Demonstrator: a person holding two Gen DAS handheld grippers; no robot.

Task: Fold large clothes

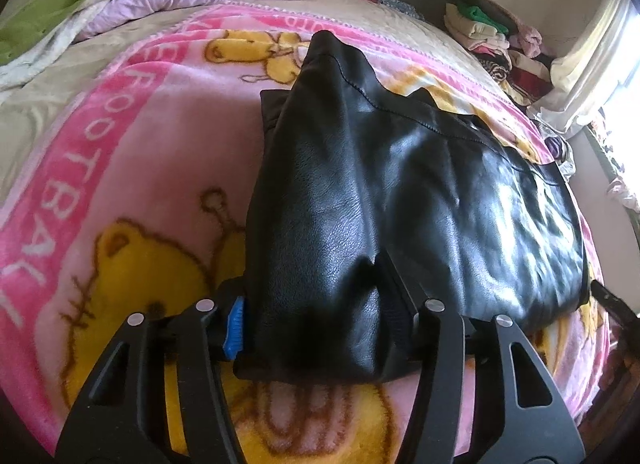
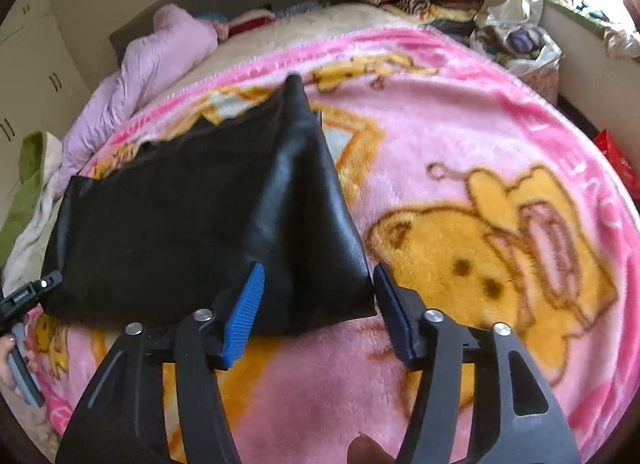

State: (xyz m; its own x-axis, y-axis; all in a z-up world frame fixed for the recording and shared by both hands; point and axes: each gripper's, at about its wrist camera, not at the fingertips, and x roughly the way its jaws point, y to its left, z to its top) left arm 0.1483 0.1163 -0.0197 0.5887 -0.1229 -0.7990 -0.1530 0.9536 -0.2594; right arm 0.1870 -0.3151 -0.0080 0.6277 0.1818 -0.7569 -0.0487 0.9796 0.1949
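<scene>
Black leather jacket (image 1: pixel 400 191) lies on pink blanket (image 1: pixel 132 151) on the bed, already folded into a rough slab, one tapered end pointing away toward the headboard.

L gripper (image 1: pixel 320 324): jaws part open, straddling near-left corner of jacket. Leather bulges between them; blue pad (image 1: pixel 236 326) sits against the fold edge. Right finger mostly hidden by leather, so can't tell if it's really pinching or just resting alongside.

R gripper (image 2: pixel 316 304): jaws part open, either side of near-right corner, w/ visible gaps btw pads and leather. Holds nothing.

L gripper also visible at far left of right-wrist view, w/ person's hand (image 2: pixel 10 360) on its handle.

Risks, as I judge:
- Leather stiff and slick; a shallow bite at the corner could slip and the layers spring apart.
- Grabbing top layer only would peel the fold open.
- Uneven lift L vs R would skew the stack.
- Plush blanket may snag in the pads and drag up too.
</scene>
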